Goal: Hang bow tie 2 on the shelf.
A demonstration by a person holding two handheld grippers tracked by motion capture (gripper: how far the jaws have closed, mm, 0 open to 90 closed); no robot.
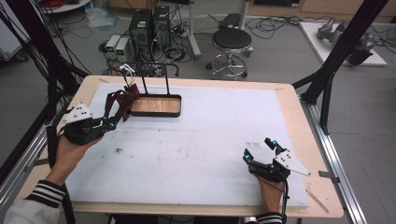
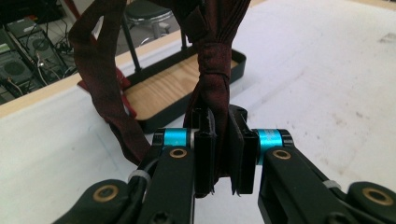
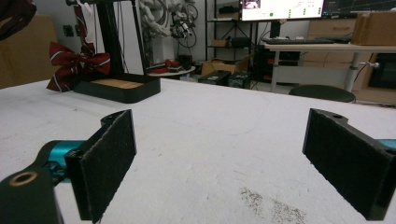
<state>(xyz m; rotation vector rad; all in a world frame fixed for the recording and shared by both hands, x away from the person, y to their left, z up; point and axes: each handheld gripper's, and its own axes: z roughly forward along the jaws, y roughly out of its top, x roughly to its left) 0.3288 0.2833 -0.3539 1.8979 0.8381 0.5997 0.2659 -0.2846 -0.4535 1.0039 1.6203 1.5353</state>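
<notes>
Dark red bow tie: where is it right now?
The dark red bow tie is at the table's far left in the high view, clamped in the left claw and hanging just left of the black stand's wooden tray.

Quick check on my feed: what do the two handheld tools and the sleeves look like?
Both tools, left and right, are black with turquoise-blue joints and brass-coloured rivets. Each carries a pale grey three-cornered plate with dark dots. The flat jaws bear rough black pads. Sleeve cuffs are dark with white stripes.
</notes>
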